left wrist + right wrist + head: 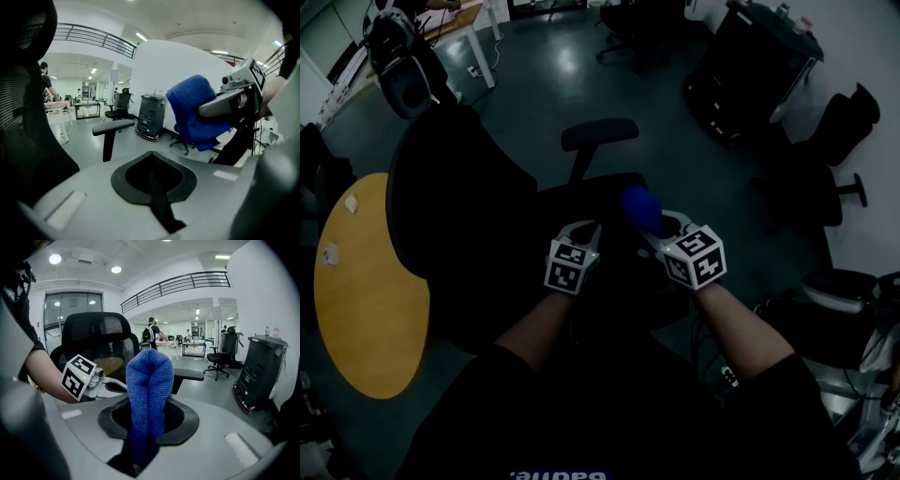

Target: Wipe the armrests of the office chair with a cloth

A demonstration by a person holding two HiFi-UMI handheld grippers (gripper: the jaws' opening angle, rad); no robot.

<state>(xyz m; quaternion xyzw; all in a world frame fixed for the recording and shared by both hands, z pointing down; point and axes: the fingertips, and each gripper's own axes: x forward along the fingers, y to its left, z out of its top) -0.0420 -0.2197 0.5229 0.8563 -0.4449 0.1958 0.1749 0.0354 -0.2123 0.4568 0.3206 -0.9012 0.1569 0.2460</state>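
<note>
Above the seat of the office chair (459,206), the left gripper (586,230) has its jaws together with nothing between them. Just beside it, the right gripper (666,225) pinches a folded blue cloth (642,208). Beyond them stands the chair's armrest (600,134), apart from the cloth. A round wooden table (366,291) lies left of the chair.

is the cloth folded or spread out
Folded: the cloth is doubled over into a rounded bundle, its ends pinched in the right gripper.

We wear a dark short-sleeved top (609,412) with pale lettering. Our left gripper (581,232) and right gripper (661,223) — pale grey shells — each carry 1 white cube (572,265) with black square markers.
</note>
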